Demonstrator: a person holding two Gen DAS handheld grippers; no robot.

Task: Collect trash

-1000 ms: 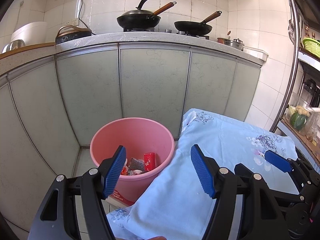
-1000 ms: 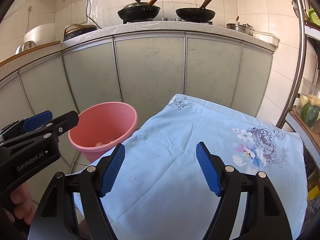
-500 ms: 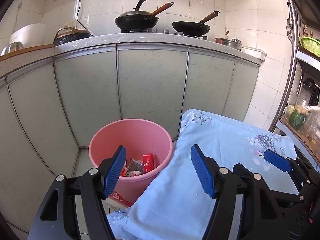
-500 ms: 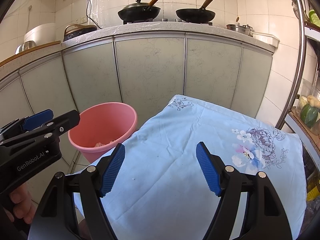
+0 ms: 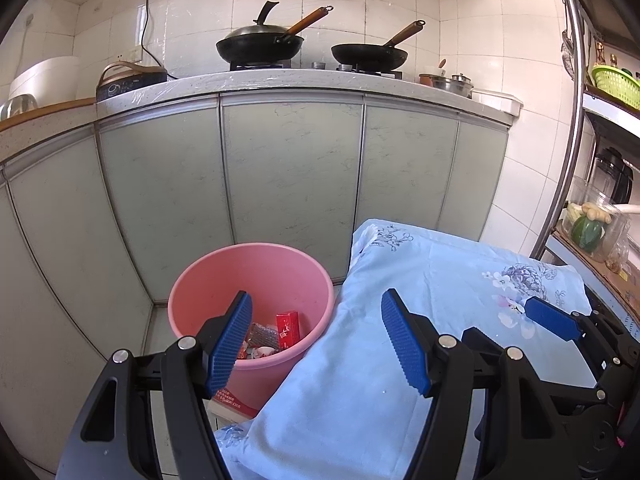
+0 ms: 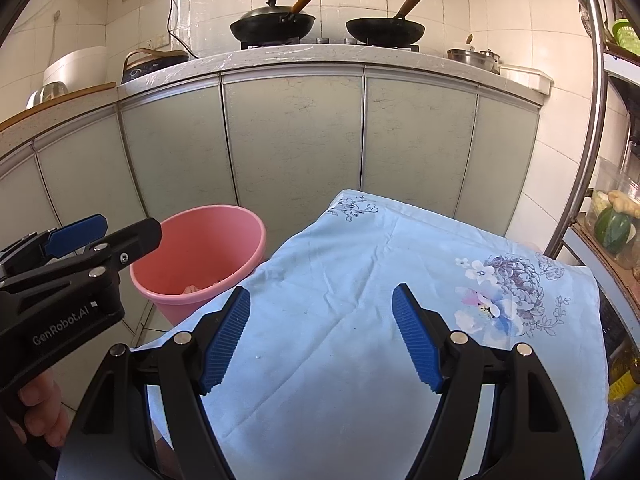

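**Kitchen floor station: both grippers empty, trash in pink bucket**

Nearest, we hold the left gripper (image 5: 316, 340) with its blue-padded fingers spread wide and nothing between them; the right gripper (image 6: 320, 334) stands likewise spread and empty.

Under the right gripper we list a pale blue floral cloth (image 6: 360, 300) covering a raised surface, bare of trash as far as we see. The cloth's left edge overlaps the near right rim of the pink bucket (image 5: 256, 276), which stands on the floor just beside it.

Behind both, grey-green cabinet doors (image 5: 288, 168) close off the space; on the counter above sit two black woks (image 5: 260, 46) on a stove. A shelf rack (image 5: 592, 220) with vegetables stands at right.

Only the left wrist view looks into the bucket: a red box (image 5: 288, 328), a silvery wrapper (image 5: 262, 334) and scraps lie at the bottom. Only the right wrist view shows a hand (image 6: 40, 408) gripping the left gripper's handle.
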